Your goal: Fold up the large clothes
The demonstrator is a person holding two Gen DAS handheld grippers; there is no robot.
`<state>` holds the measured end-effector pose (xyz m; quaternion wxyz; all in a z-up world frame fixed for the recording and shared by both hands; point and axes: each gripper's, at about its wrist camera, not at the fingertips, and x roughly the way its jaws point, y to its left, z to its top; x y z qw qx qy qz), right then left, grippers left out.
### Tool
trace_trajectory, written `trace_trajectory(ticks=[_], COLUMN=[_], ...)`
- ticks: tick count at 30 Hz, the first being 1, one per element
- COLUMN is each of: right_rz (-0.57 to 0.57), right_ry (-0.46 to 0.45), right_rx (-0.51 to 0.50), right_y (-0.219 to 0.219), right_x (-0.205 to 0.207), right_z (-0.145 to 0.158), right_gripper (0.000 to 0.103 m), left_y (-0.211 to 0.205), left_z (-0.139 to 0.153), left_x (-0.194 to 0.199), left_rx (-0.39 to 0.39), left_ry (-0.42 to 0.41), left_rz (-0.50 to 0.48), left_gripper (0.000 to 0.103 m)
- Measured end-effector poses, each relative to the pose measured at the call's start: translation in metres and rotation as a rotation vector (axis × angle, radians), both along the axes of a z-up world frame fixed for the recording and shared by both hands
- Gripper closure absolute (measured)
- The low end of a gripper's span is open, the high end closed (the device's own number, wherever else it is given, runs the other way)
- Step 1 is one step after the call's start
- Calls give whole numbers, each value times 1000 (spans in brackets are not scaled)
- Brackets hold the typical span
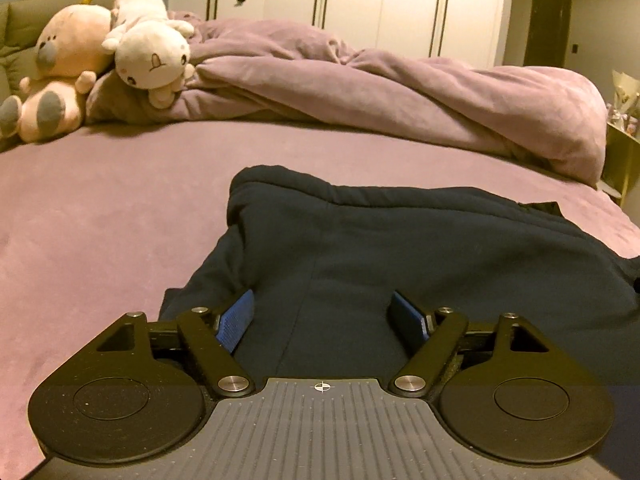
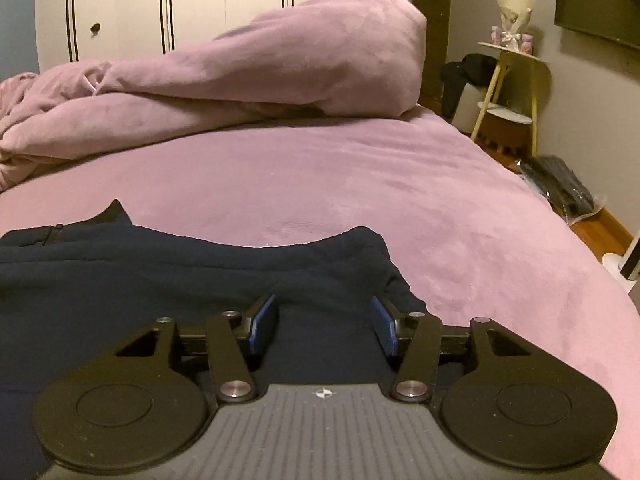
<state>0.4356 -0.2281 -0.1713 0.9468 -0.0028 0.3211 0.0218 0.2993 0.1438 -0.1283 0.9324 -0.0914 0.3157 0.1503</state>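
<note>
Both hand-held grippers, left (image 1: 322, 320) and right (image 2: 324, 326), are held wide and empty over a navy garment (image 1: 400, 248) on the bed (image 1: 100, 208). A fold appears laid; next, an edge must be pinched.

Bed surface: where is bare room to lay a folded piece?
Bare mauve bedsheet lies left of the dark navy garment, up to the plush toys. More lies right of it, before the crumpled mauve duvet. The far side is crowded.

A bed (image 1: 100, 216) with a mauve sheet carries a dark navy garment (image 1: 400, 248), a bunched mauve duvet (image 1: 400, 92) (far side), and plush toys (image 1: 148, 52).
</note>
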Motion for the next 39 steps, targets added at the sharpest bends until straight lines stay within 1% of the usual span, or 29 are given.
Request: trace_trajectory(ticks=[2,3,5,6,7,8,9,11,13,15,17,18,20,22,23,25,28,30,32,34,36,39], right_rz=[3,19,38,51,59,54,43,43,32,12,-15,-23,-46,-52,-41,1,51,83,114,147,174,219], right_ry=[3,-6,-30,-45,-52,-47,-34,-15,-6,11,22,29,45,66,74,81,55,22,-7,-24,-49,-71], right_rx=[38,82,148,146,132,112,97,77,29,16,10,13,24,59,78,117,117,135,182,224,225,173], right_y=[-3,-6,-9,-12,-14,-17,-21,-28,-29,-33,-42,-46,-54,-55,-54,-48,-31,-19,-9,1,17,47], right_x=[-20,-34,-74,-101,-122,-145,-162,-195,-216,-224,-226,-227,-233,-238,-240,-246,-255,-259,-261,-260,-256,-247], right_z=[9,15,26,30,32,31,28,23,24,31,36,37,39,42,43,47,53,57,61,63,64,64], right_gripper=[52,52,53,54,56,63,65,67,67,71,72,72,72,72,72,72,72,72,72,72,72,72], left_y=[1,0,0,0,0,1,2,4,6,11,20,24,31,37,39,42,45,52,61,69,74,78], left_z=[8,13,22,26,28,30,32,34,36,36,34,31,25,23,23,24,22,15,7,0,-5,-10], left_x=[-8,-16,-39,-52,-66,-79,-93,-117,-140,-162,-183,-191,-203,-211,-212,-212,-203,-195,-188,-184,-177,-167], left_rx=[-7,-11,-16,-17,-21,-29,-45,-68,-71,-109,-199,-247,-311,-355,-386,-451,-556,-626,-710,-777,-813,-840], left_ry=[20,25,20,15,16,23,27,38,57,78,83,100,122,112,95,59,25,22,17,5,2,11], left_rz=[-2,-11,-29,-36,-37,-32,-28,-19,0,16,30,40,60,78,75,53,33,62,94,121,137,146], left_gripper=[22,21,19,16,15,15,15,15,15,14,12,12,13,13,13,12,12,12,12,12,12,14])
